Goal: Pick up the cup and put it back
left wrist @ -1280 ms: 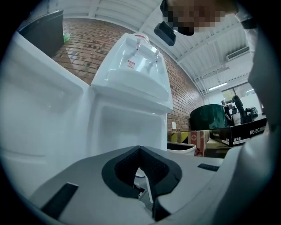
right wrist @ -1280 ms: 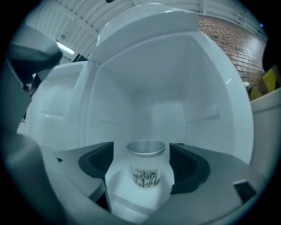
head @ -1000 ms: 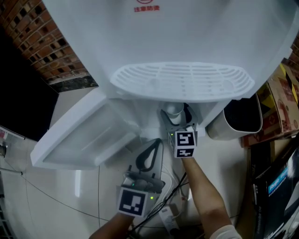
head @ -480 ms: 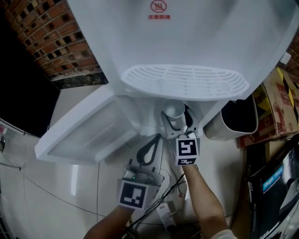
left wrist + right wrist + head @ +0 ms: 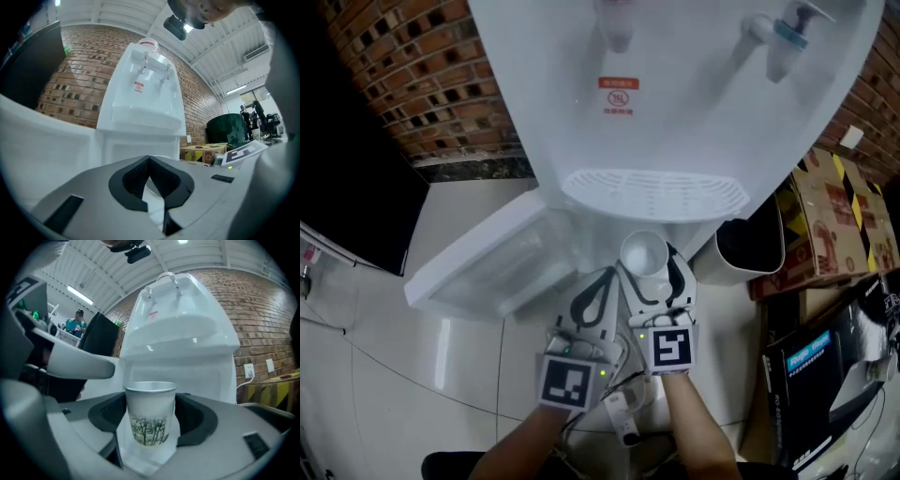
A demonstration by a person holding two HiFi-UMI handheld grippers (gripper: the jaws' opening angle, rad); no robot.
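Cup (image 5: 150,414), upright, gripped in right tool (image 5: 647,277)

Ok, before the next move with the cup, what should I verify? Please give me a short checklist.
1. Grip: the jaws of the right hand-held gripper have just been closing, with pads on both sides of the cup: ok.
2. Cup upright: ok.
3. Left hand-held gripper shut, empty, apart from the cup: ok.
4. Cabinet door open: ok.
5. Return spot under the drip tray free: cannot tell, hidden.
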